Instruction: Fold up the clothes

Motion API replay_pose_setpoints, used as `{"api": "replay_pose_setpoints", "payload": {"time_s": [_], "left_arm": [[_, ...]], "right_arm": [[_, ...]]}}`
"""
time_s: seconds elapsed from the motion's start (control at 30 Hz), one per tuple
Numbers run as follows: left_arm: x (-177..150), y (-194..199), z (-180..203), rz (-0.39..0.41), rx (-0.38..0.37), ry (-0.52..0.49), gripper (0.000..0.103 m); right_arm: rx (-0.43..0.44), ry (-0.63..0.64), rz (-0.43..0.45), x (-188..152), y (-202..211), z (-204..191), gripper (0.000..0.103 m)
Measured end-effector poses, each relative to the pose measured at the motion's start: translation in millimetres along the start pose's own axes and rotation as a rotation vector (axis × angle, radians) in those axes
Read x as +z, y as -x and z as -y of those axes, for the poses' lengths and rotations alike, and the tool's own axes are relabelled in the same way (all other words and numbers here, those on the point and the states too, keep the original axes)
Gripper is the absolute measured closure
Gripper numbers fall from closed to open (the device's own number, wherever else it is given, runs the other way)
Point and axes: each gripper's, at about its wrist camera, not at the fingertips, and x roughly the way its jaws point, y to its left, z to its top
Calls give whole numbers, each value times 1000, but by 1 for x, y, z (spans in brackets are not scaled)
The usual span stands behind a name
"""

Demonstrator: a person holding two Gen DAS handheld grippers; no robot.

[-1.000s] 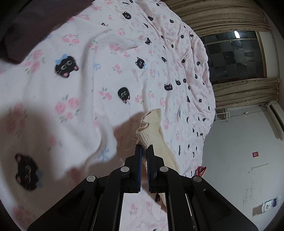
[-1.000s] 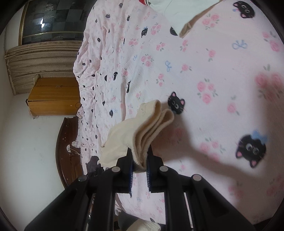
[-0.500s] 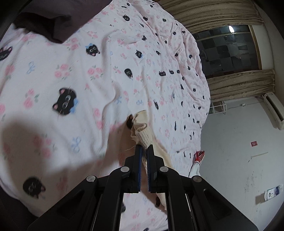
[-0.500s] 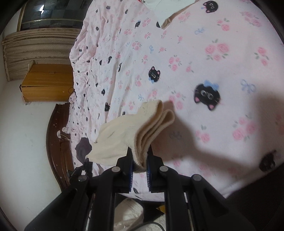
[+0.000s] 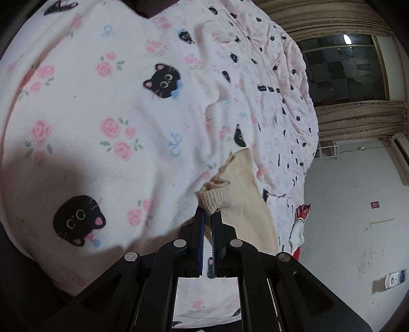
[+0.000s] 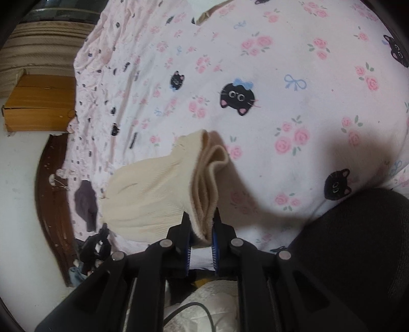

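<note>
A cream knitted garment (image 5: 240, 194) is held between both grippers above a bed with a pink sheet (image 5: 122, 107) printed with black cats and roses. My left gripper (image 5: 208, 213) is shut on its ribbed edge. My right gripper (image 6: 202, 224) is shut on a bunched, several-layer fold of the same cream garment (image 6: 158, 196), which hangs to the left of the fingers.
A dark cloth (image 5: 150, 6) lies at the top of the left wrist view. A window (image 5: 342, 69) with curtains and a white wall stand to the right. In the right wrist view there is a wooden cabinet (image 6: 38, 104), a dark headboard (image 6: 53, 191) and a black cushion (image 6: 358, 242).
Both grippers have moved closer to the sheet with the cream garment still held; the sheet pattern looks larger and the black cushion has come into the right wrist view.
</note>
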Motion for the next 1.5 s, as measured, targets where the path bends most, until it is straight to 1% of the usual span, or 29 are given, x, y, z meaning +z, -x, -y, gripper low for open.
{"api": "replay_pose_setpoints", "payload": {"time_s": [0.17, 0.23, 0.3, 0.37, 0.43, 0.53, 0.57, 0.67, 0.83, 0.9, 1.07, 1.17, 1.3, 1.33, 1.37, 1.5], "left_arm": [[-1, -3, 0, -3, 20, -22, 97], [1, 0, 0, -5, 30, -31, 96], [2, 3, 1, -2, 42, -42, 95], [5, 9, 2, 11, 52, -52, 92], [10, 18, 2, 45, 73, -62, 86], [18, 32, 2, 96, 106, -82, 78], [21, 35, 3, 107, 115, -91, 77], [23, 39, 9, 113, 123, -128, 76], [14, 29, 30, 85, 123, -215, 76], [11, 22, 40, 65, 109, -239, 76], [3, 9, 58, 42, 49, -239, 76], [0, 5, 66, 35, 30, -241, 76], [-4, 0, 70, 15, 26, -244, 76], [-5, -2, 70, 9, 25, -241, 76], [-6, -3, 70, 5, 23, -238, 76], [-8, -5, 72, -1, 20, -241, 76]], "right_arm": [[-85, 29, 4, 3, -1, 3, 74], [-131, 54, 9, 2, -1, 1, 64], [-185, 88, 17, 2, 0, -3, 60], [-238, 125, 29, 3, 4, -7, 57], [-286, 160, 41, 4, 10, -10, 49], [-315, 197, 47, 6, 22, -12, 47], [-323, 211, 50, 6, 25, -13, 47], [-330, 266, 74, 8, 37, -23, 47], [-338, 362, 112, 12, 54, -42, 47], [-301, 427, 101, 18, 51, -57, 47], [-161, 327, 34, 43, 29, -44, 47], [-75, 264, -6, 58, 15, -36, 47], [64, 127, -85, 60, -7, -13, 46], [83, 91, -97, 59, -12, -8, 46], [103, 52, -104, 58, -16, -2, 47], [175, -26, -98, 55, -9, 12, 47]]}}
